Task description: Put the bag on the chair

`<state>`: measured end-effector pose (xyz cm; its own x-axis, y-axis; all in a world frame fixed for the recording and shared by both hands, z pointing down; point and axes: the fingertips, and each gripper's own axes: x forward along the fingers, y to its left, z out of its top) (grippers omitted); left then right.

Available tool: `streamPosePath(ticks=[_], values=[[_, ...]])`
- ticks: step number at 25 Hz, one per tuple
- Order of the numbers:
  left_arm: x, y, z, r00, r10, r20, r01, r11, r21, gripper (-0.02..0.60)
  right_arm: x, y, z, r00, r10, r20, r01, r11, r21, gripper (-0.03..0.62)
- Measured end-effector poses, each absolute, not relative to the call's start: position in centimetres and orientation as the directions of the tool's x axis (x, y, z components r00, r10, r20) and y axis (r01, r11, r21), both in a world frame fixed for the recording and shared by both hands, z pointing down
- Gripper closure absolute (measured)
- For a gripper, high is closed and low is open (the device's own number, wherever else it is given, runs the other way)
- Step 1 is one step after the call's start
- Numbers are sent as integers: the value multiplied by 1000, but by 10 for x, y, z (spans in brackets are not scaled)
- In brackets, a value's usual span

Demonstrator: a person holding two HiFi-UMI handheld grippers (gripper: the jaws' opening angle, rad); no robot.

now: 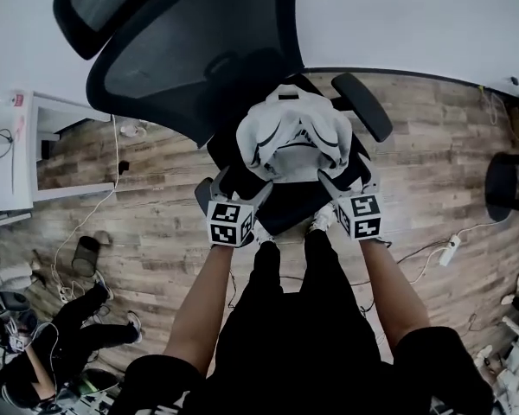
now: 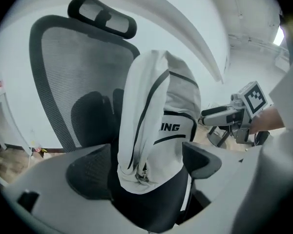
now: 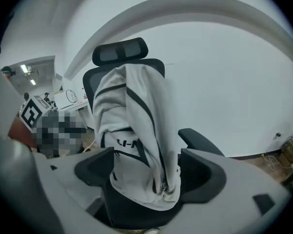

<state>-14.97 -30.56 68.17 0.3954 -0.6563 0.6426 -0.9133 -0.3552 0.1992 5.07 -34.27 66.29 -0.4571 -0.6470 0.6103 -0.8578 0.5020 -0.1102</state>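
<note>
Floorboards [image 1: 156, 232] in grey-brown wood fill the near ground, and a white wall [image 1: 398, 15] closes off the far side. Then the chair [image 1: 173, 67], the big piece here: black, with a mesh backrest and a headrest on top, an armrest out to the left and another to the right, standing just in front of that wall. At the far left there's a white desk [image 1: 17, 171]. Near left, a person [image 1: 60, 335] in dark clothes sits on the floor among cables [image 1: 86, 232].

Now the bag [image 1: 294, 141]. It is white with black stripes and black lettering on its side, and it stands upright on the chair's black seat, in front of the backrest and between the two armrests. Whether it leans on the mesh, I can't tell. A zip runs down one edge to the bottom corner.

Both bare forearms reach in from the near side, one to each side of the bag. The left gripper [image 2: 145, 167] has its jaws spread wide, and its own view shows the bag's lower corner sitting in the gap with no pad squeezing the fabric. So it is released, nothing held. It's the same on the other side: the right gripper [image 3: 149, 172] is spread just as wide, the bag's bottom edge is framed between its dark pads, and there is no pinch on the cloth.

Smallest of all, a white power strip [image 1: 450, 249] lies on the boards at the right, its cord trailing.
</note>
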Motion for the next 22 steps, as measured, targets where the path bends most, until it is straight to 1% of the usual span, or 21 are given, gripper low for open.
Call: streamPosePath(ticks=[3, 5, 6, 7, 8, 9, 10, 11, 12, 13, 14, 15, 18, 22], values=[[-143, -284, 656, 419, -675, 607, -906, -351, 234, 124, 42, -322, 643, -480, -629, 612, -860, 476, -184, 187], [-138, -272, 640, 436, -690, 578, -900, -351, 259, 126, 36, -307, 631, -487, -618, 617, -854, 484, -190, 190], [-136, -266, 633, 445, -693, 566, -895, -354, 271, 126, 33, -300, 624, -484, -620, 618, -852, 494, -173, 212], [-134, -261, 626, 455, -694, 558, -890, -360, 279, 128, 31, -294, 618, -476, -629, 615, -853, 501, -148, 266], [-134, -257, 620, 463, -694, 552, -887, -367, 281, 142, 29, -289, 612, -465, -643, 608, -854, 506, -119, 350], [-134, -254, 613, 467, -697, 544, -884, -376, 277, 184, 29, -284, 605, -453, -660, 599, -858, 505, -93, 393], [-134, -253, 606, 469, -704, 534, -883, -384, 270, 252, 31, -281, 599, -441, -678, 588, -864, 498, -74, 424], [-134, -253, 599, 469, -711, 523, -883, -390, 262, 325, 34, -280, 593, -427, -695, 578, -873, 485, -62, 467], [-137, -253, 592, 468, -718, 515, -884, -393, 255, 385, 36, -279, 587, -415, -710, 568, -880, 471, -55, 515], [-140, -254, 586, 464, -725, 509, -886, -393, 248, 444, 38, -278, 581, -410, -722, 557, -885, 462, -52, 546], [-145, -254, 579, 460, -731, 504, -887, -394, 240, 522, 38, -277, 574, -412, -731, 543, -886, 461, -52, 568], [-149, -254, 572, 461, -735, 497, -887, -399, 232, 554, 37, -277, 567, -422, -739, 526, -882, 468, -50, 572], [-159, -260, 551, 474, -747, 465, -880, -425, 212, 558, 33, -279, 543, -455, -753, 475, -864, 503, -30, 574], [-167, -268, 534, 451, -783, 428, -892, -409, 193, 559, 25, -285, 522, -486, -757, 437, -839, 544, 9, 574]])
